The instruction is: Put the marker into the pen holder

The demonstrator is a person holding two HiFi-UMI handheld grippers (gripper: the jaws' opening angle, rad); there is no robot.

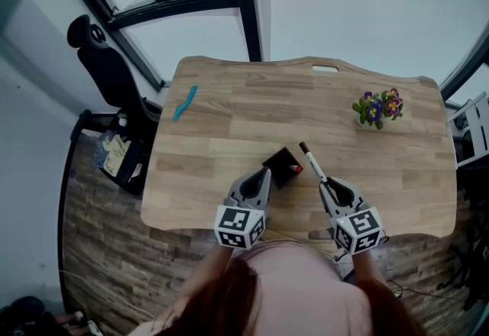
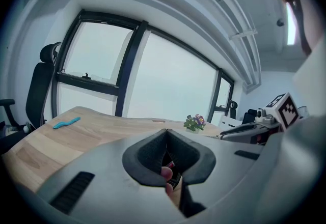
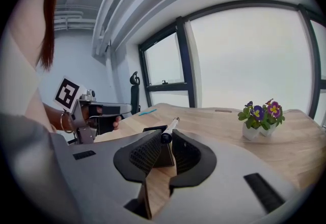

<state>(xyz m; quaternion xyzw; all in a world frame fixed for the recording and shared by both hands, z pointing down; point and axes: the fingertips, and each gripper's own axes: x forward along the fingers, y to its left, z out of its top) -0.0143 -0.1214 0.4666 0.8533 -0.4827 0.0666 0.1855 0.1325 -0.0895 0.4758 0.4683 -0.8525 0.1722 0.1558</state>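
A black square pen holder (image 1: 283,165) stands on the wooden table (image 1: 229,124) near its front edge, with a red thing inside. My left gripper (image 1: 263,176) is shut on the holder's near left side; in the left gripper view the jaws (image 2: 167,159) meet over a dark piece with a red mark. My right gripper (image 1: 328,185) is shut on a white marker (image 1: 312,162) with a black tip. It hangs above the table just right of the holder and points away from me. In the right gripper view the marker (image 3: 170,127) sticks out between the pads, with the holder (image 3: 153,129) to its left.
A small pot of purple and yellow flowers (image 1: 378,108) stands at the table's far right. A blue thing (image 1: 184,102) lies at the far left. A black office chair (image 1: 107,67) stands off the table's left side. Windows run behind the table.
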